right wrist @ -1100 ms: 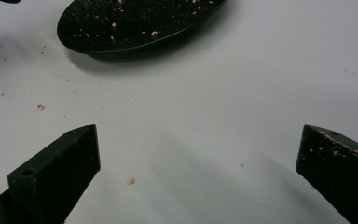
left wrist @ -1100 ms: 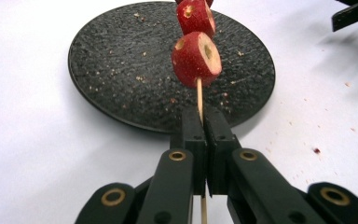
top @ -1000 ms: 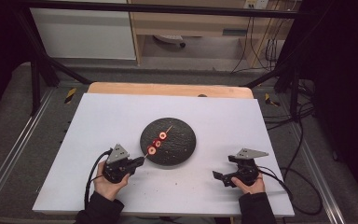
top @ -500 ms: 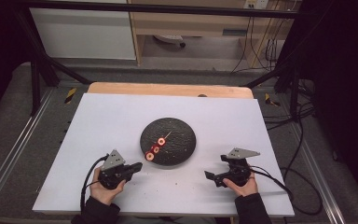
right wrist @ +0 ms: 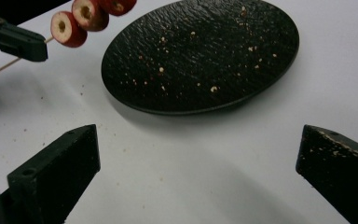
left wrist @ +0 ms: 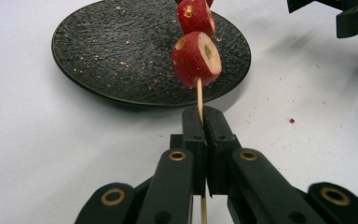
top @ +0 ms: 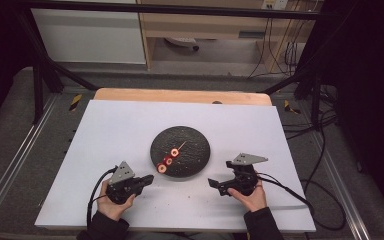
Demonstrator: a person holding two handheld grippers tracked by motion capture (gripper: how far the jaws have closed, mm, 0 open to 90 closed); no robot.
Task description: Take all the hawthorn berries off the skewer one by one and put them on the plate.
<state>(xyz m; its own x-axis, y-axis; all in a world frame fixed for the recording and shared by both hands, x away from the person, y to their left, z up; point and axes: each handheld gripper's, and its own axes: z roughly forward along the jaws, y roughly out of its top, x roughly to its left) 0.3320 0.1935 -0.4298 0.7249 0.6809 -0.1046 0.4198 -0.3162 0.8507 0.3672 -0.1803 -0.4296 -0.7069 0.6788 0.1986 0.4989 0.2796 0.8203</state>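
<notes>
A thin wooden skewer (left wrist: 199,95) carries three red fruit pieces with pale cores (top: 167,161) (left wrist: 196,58) (right wrist: 65,28). My left gripper (top: 147,179) (left wrist: 204,119) is shut on the bare lower end of the stick. It holds the fruit tilted up over the near left rim of the black round plate (top: 190,142) (left wrist: 116,56) (right wrist: 205,60). My right gripper (top: 220,175) (right wrist: 198,172) stands open on the near right side of the plate, jaws wide apart with nothing between them, pointing at the plate.
The plate bears only small crumbs and sits mid-table on a white sheet (top: 120,130). A few red specks (left wrist: 292,120) lie on the sheet. Black frame bars and cables (top: 325,150) run beside the table, and a wooden edge (top: 180,95) shows at the back.
My right gripper has slid left toward the plate. The left gripper with the skewer has drawn back slightly toward the near rim and now holds still.
</notes>
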